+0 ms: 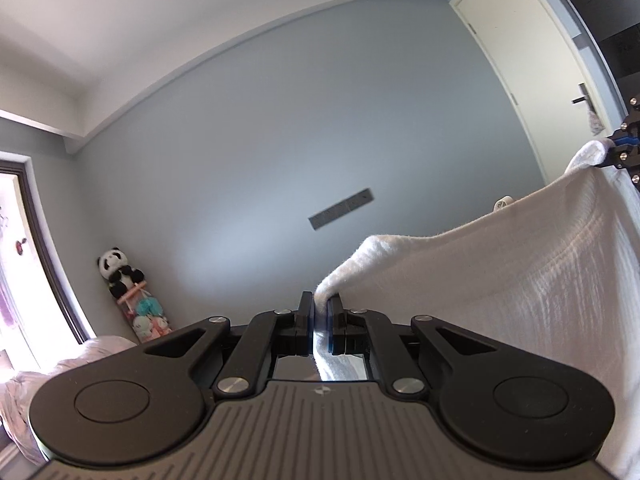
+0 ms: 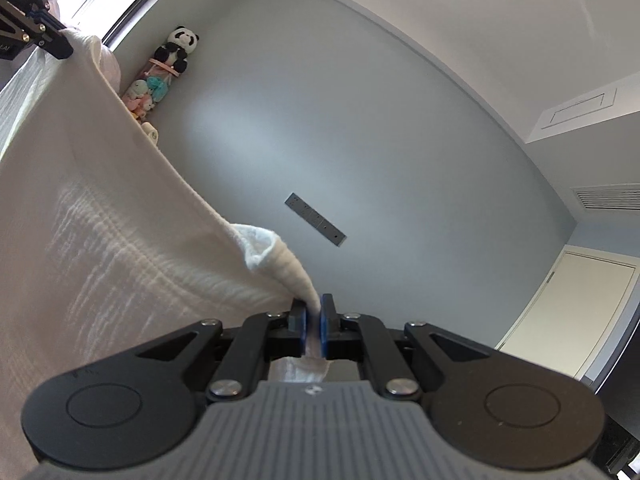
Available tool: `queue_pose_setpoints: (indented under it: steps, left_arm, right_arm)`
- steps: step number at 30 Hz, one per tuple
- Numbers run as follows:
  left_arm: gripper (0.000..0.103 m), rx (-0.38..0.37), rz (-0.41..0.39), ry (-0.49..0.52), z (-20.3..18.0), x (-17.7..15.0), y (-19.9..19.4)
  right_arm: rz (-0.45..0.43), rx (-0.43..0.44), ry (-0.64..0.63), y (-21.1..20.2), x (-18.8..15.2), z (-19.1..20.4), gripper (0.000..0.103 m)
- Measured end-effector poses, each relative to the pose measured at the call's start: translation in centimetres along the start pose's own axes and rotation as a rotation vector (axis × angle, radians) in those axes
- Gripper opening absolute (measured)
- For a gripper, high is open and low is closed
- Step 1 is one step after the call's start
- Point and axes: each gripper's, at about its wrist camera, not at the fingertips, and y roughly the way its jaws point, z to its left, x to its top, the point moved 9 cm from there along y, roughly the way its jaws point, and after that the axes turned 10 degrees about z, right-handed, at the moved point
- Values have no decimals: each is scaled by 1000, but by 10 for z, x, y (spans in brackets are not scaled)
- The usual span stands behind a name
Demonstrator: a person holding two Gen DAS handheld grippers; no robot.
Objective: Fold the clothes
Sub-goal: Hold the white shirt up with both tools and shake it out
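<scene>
I had the white cloth (image 1: 500,280) lifted and stretched in the air, my left hand-held gripper (image 1: 319,312) clenched on one corner and my right hand-held gripper (image 2: 314,316) on the other. Next, I judged, came lowering it flat before folding.

Low at the near left of the left wrist view, a bed (image 1: 24,392) with rumpled pinkish-lilac bedding (image 1: 92,354) lying directly on top, below the window.
</scene>
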Motion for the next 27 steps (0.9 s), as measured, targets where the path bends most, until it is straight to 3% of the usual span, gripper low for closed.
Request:
queue_pose_setpoints:
  steps: [7,11,15,18,27]
  left_arm:
    - [4,108,-123,-49,23,61,23]
    - [4,111,-171,-44,22,70,13]
    - [4,48,-133,11,5,34,1]
    - [4,-10,-82,71,-11,-6,-6]
    - [4,-301,217,258,-103,-219,-38]
  right_arm:
    - [-115,-151,62,34,40,-33,7]
    - [-147,-166,75,29,45,-50,7]
    - [-127,-100,37,22,16,-38,7]
    - [-74,-8,-10,12,-30,-11,7]
    - [177,336,-162,-38,-210,119,7]
